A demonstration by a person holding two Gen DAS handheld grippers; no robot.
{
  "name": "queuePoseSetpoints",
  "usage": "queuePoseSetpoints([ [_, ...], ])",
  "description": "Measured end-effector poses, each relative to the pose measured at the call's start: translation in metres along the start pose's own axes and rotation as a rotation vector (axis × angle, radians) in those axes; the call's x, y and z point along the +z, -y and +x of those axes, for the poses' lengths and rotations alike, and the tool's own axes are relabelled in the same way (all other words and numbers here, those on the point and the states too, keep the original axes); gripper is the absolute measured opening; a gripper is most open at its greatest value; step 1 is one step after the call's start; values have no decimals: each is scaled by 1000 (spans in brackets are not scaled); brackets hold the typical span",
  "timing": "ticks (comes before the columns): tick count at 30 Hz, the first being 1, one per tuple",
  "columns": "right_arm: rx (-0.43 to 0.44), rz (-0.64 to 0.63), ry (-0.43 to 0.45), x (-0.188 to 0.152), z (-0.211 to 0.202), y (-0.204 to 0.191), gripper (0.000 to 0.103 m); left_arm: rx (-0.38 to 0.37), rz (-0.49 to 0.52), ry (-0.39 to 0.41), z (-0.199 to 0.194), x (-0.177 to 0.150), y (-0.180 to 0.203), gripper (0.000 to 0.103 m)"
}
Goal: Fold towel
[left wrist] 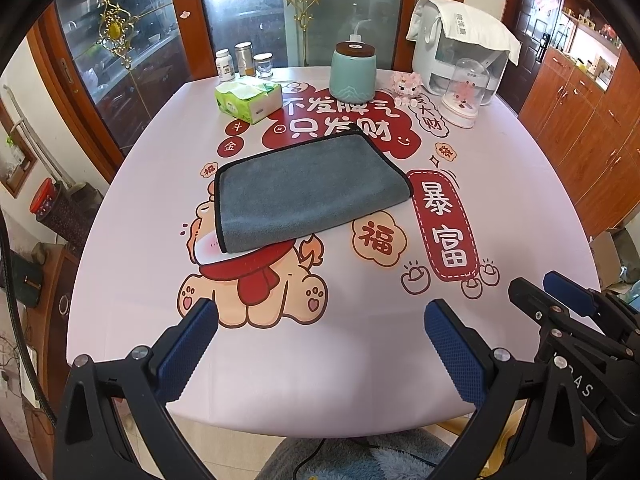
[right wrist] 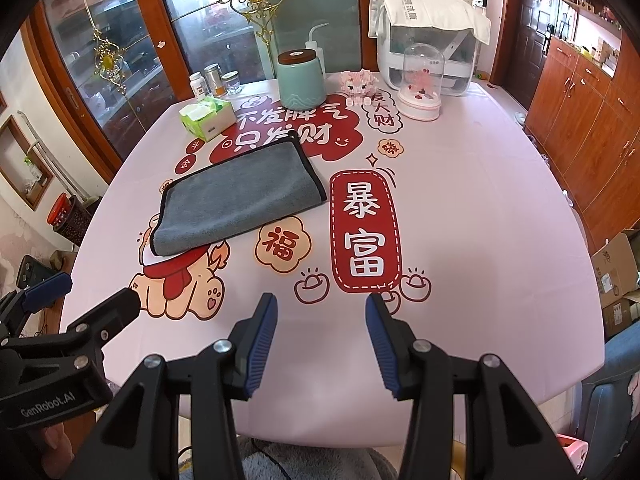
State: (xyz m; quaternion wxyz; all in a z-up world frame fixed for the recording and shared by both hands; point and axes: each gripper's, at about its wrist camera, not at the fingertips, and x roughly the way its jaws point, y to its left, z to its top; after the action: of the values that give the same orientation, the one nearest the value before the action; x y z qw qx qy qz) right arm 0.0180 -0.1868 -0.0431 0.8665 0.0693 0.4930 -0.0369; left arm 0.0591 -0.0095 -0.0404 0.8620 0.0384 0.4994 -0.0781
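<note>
A grey towel with black trim lies folded into a flat rectangle in the middle of the pink printed table. It also shows in the right wrist view, left of centre. My left gripper is open and empty, held over the table's near edge, well short of the towel. My right gripper is open and empty, also near the front edge, to the right of the towel. The right gripper shows at the right edge of the left wrist view. The left gripper shows at the left edge of the right wrist view.
At the back of the table stand a green tissue box, three small jars, a teal canister, a pink toy, a glass dome and a white appliance under a cloth. Wooden cabinets stand on the right.
</note>
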Motion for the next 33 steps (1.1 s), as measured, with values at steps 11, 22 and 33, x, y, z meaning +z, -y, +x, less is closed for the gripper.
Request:
queuePoseSetpoints([
  [11, 0, 1, -1, 0, 0, 0, 46, 1, -2, -5, 2, -1, -1, 102],
  [22, -2, 3, -6, 0, 4, 0, 46, 0, -3, -7, 3, -1, -2, 102],
  [33, -2, 4, -9, 1, 5, 0, 46, 1, -3, -9, 3, 0, -2, 102],
])
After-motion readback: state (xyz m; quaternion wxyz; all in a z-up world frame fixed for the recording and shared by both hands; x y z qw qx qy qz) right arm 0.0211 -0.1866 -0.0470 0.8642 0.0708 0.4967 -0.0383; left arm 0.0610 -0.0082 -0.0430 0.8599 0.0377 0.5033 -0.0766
